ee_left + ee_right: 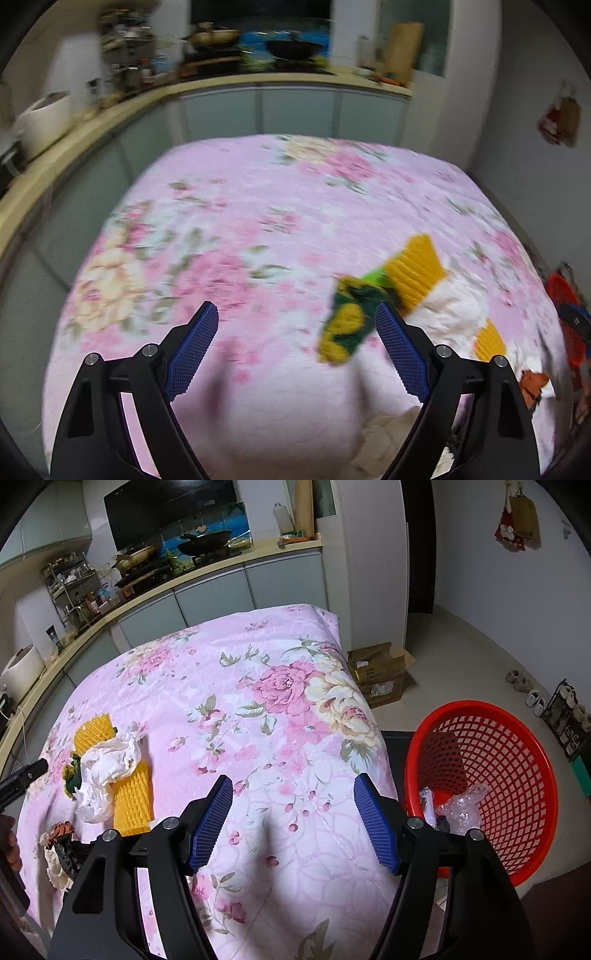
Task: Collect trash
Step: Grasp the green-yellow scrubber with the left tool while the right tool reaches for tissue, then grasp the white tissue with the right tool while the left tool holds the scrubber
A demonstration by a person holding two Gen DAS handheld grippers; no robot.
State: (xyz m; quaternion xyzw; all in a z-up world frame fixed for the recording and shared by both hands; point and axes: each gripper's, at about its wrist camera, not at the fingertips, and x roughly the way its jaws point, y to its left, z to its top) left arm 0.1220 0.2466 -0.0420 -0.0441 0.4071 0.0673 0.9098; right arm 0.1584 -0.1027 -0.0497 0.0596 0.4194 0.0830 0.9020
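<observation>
A pile of trash lies on the pink floral table cover (258, 709): a green and yellow wrapper (347, 321), yellow foam net sleeves (417, 273), crumpled white paper (107, 771) and a dark scrap with orange (61, 834). My left gripper (297, 325) is open and empty, its right finger beside the green wrapper. My right gripper (293, 794) is open and empty over the cover's right part, left of the red mesh basket (517, 760). The basket holds a clear plastic wrapper (461, 806) and a small packet.
A kitchen counter (177, 587) with pans and a rice cooker (40, 122) runs behind the table. A cardboard box (380, 672) and shoes (524, 686) sit on the tiled floor right of the table. The left wrist view is motion-blurred.
</observation>
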